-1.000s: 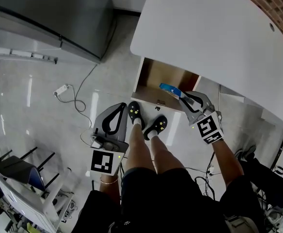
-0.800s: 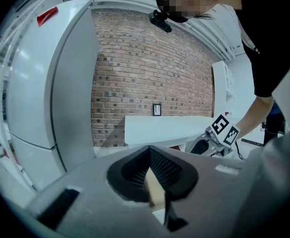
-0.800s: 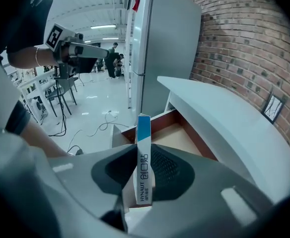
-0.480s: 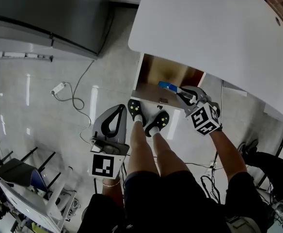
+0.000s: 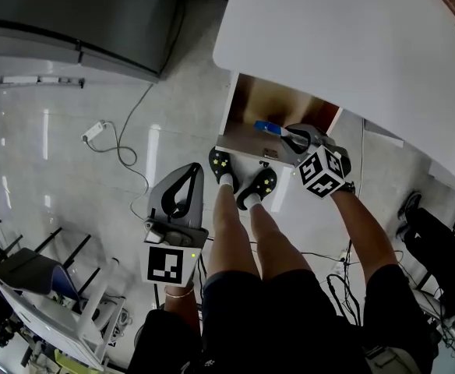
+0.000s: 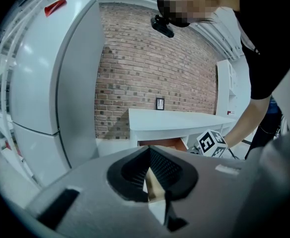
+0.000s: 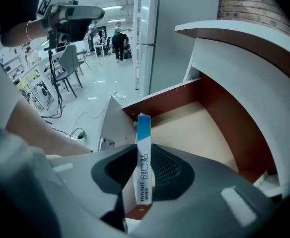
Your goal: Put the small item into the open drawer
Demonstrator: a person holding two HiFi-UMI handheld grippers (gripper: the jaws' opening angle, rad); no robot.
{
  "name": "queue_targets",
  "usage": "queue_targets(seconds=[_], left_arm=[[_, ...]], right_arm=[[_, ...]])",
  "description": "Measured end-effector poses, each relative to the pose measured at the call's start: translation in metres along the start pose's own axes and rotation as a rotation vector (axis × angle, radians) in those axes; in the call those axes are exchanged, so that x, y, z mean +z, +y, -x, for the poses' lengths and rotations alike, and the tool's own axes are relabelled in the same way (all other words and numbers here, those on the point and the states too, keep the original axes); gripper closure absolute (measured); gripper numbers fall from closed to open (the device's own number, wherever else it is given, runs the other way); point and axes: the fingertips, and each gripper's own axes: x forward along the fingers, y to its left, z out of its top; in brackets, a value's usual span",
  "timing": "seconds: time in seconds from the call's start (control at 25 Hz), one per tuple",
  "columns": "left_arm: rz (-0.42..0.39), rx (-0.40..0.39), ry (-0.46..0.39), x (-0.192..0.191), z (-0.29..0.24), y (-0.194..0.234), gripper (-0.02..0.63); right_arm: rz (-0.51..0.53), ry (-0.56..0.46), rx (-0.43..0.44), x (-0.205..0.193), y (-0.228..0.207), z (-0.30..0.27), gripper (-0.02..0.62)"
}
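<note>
Right claw [image 5: 287, 135] lowered over wooden drawer [image 5: 249, 106], clamped on flat blue-white carton [image 7: 143, 157], left claw [image 5: 192, 172] together

Bright, even overhead light glares in streaks off the glossy floor [image 5: 48, 146] at nine o'clock, and my fisheye gripper views blacken toward their rims.

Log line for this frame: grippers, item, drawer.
right gripper: jaws shut on blue-and-white box | box: over open drawer, not released | left gripper: jaws shut, empty

Right gripper [image 7: 144, 185] holds small box [image 7: 143, 133] over open drawer [image 7: 199, 125].
</note>
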Motion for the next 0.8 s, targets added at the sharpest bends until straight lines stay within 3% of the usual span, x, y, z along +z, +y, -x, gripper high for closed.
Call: queue_targets(seconds=[0.8], left_arm=[[0.023, 0.033, 0.019, -0.019, 0.009, 0.023, 0.606]], right_arm=[[0.084, 0.119, 0.045, -0.011, 0.006, -0.054, 0.500]])
